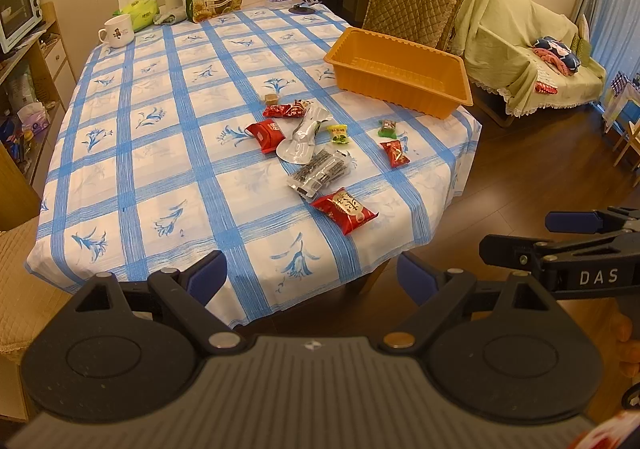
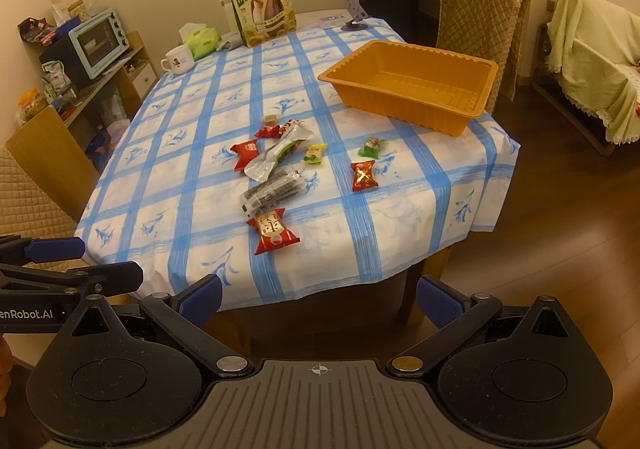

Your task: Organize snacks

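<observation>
On the tabletop (image 2: 192, 209) nothing has been sorted yet: the orange tray (image 2: 408, 105) near the far right edge is seen empty, while the snacks (image 2: 276, 169) lie scattered mid-cloth. Left claw (image 1: 312, 277) and right claw (image 2: 318, 301) are held spread, gripping nothing.
</observation>
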### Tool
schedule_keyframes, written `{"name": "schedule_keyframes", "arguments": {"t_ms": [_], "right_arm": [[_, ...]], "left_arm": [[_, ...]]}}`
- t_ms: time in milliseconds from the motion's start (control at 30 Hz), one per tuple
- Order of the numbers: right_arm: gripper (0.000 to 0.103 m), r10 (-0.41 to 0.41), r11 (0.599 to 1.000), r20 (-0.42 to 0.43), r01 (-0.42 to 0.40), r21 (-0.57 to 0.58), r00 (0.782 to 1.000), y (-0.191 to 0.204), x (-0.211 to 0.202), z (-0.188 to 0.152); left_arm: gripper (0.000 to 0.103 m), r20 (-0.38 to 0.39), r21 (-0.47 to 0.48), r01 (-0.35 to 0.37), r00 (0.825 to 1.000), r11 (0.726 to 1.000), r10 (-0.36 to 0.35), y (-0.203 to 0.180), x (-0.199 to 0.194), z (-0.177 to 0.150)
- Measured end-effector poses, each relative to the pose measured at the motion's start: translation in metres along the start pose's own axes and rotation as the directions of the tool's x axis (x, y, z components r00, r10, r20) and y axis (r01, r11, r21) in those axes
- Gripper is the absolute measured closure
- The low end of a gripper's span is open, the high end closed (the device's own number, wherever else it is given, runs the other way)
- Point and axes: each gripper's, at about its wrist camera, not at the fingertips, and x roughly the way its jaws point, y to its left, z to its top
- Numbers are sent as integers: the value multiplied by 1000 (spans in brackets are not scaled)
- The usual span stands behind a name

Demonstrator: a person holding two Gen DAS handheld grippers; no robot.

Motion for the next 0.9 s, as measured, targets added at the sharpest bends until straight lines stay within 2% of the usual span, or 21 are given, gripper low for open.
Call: {"name": "schedule_keyframes", "arguments": {"t_ms": [300, 500, 767, 900], "right_arm": [[0, 3, 1000, 1, -3, 0, 1000, -10, 1, -3], [0, 22, 1000, 24, -22, -2, 999, -1, -2, 4], [0, 108, 991, 82, -101, -85, 991, 2, 16, -3], [13, 156, 982, 80, -146, -119, 985, -1, 34, 2]], "left_arm": [[12, 0, -1, -2, 1000, 1000, 2, 0, 0, 0], [12, 16, -12, -8, 1000, 1000, 8, 7, 1, 3], [12, 39, -49, -54, 998, 997, 56, 22, 10, -2], [12, 26, -70, -66, 997, 995, 68, 31, 16, -4]]}}
